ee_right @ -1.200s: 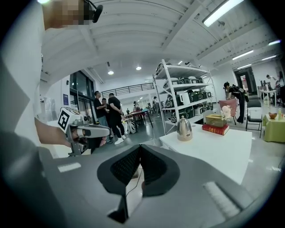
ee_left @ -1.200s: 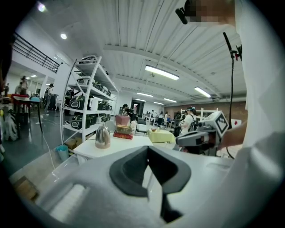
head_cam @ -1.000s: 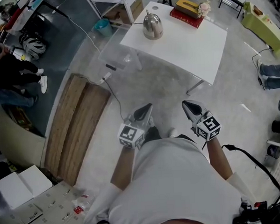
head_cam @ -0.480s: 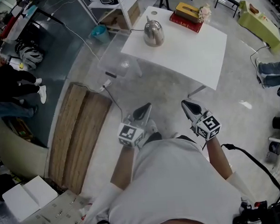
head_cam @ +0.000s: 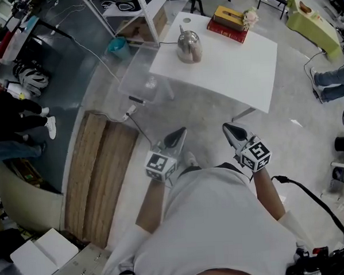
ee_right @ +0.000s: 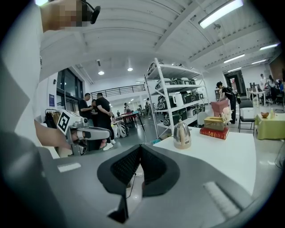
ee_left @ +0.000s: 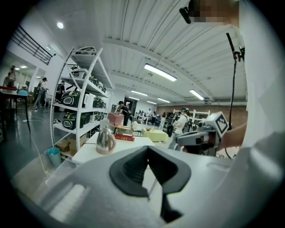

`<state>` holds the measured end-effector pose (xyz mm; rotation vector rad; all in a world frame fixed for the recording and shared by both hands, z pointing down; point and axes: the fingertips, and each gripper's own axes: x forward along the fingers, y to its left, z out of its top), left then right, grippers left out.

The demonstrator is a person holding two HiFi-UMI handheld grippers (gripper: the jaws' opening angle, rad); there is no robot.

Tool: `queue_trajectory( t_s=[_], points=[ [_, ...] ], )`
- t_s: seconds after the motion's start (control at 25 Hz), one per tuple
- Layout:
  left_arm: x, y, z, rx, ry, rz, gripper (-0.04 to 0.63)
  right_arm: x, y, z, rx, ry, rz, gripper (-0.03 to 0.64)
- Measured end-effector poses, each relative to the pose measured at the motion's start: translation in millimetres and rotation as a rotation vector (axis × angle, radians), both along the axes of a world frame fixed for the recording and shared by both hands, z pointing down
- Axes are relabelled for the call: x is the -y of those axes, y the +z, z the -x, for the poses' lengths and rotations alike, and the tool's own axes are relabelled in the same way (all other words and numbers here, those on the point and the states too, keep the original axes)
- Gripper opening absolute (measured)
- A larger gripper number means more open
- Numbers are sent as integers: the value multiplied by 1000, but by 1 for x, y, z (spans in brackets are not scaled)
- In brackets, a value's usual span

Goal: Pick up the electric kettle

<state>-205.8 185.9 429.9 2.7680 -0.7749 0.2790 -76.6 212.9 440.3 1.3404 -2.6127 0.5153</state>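
A steel electric kettle (head_cam: pixel 188 45) with a dark handle stands near the far left side of a white table (head_cam: pixel 237 67). It is small and distant in the left gripper view (ee_left: pixel 105 141) and the right gripper view (ee_right: pixel 181 135). My left gripper (head_cam: pixel 180 132) and right gripper (head_cam: pixel 228 128) are held side by side over the floor, well short of the table, both pointing toward it. Each has its jaws shut with nothing between them. Each gripper view also shows the other gripper: the right gripper (ee_left: pixel 196 139) and the left gripper (ee_right: pixel 87 132).
Red books with a tissue box (head_cam: pixel 229 19) lie at the table's far edge. A clear plastic box (head_cam: pixel 140 78) and a teal bucket (head_cam: pixel 117 46) sit left of the table, beside a white shelf rack (ee_left: pixel 80 102). A wooden board (head_cam: pixel 96 167) and a cable (head_cam: pixel 138 123) lie on the floor at left.
The table and kettle have slid slightly lower in the head view as the person walks toward them. Both grippers keep their pose, still shut.
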Motion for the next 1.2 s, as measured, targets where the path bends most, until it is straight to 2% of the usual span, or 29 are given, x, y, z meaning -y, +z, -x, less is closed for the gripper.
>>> queue_trajectory(
  t_s=[0.76,1.2],
  points=[
    [41,11,50,4,38,24,2,39,12,51,-18,22,23,4],
    [51,19,49,5,21,51,2,52,18,54,-10,-3,51,5]
  ],
)
